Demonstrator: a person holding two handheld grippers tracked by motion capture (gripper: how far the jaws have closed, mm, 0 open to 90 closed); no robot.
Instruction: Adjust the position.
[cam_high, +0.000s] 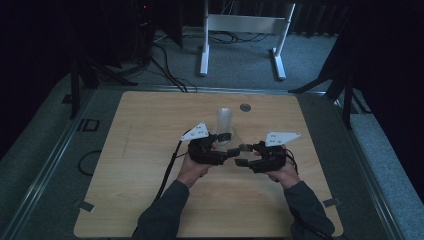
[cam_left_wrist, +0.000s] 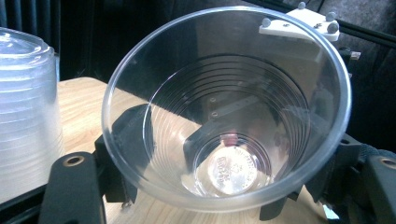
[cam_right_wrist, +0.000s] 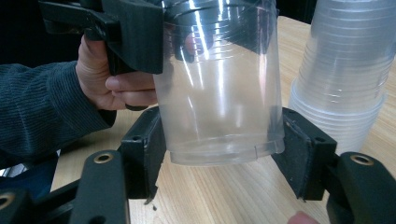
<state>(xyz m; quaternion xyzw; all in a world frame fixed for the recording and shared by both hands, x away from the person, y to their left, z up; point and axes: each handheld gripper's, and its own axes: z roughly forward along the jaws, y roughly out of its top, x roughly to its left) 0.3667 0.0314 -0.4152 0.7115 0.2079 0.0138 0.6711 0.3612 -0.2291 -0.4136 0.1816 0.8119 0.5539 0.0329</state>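
A single clear plastic cup is held above the wooden table, just in front of the stack of clear cups, which stands upright on the tabletop near the middle of the far half. In the left gripper view the cup's open mouth is turned toward the camera, and its ribbed wall and embossed base are seen through it. The rim end of the cup is clamped by the left gripper, whose 2 black jaws are pressed against the wall on either side; in the right gripper view this gripper is seen at the top, with a hand and a dark ribbed sleeve behind it. The base end of the cup is flanked by the 2 jaws of the right gripper: the left pad is seen touching the wall, while a narrow gap is visible at the right pad, so the cup is bracketed rather than squeezed. In the high view both grippers are met over the centre of the table, with 2 forearms entering from the bottom edge.
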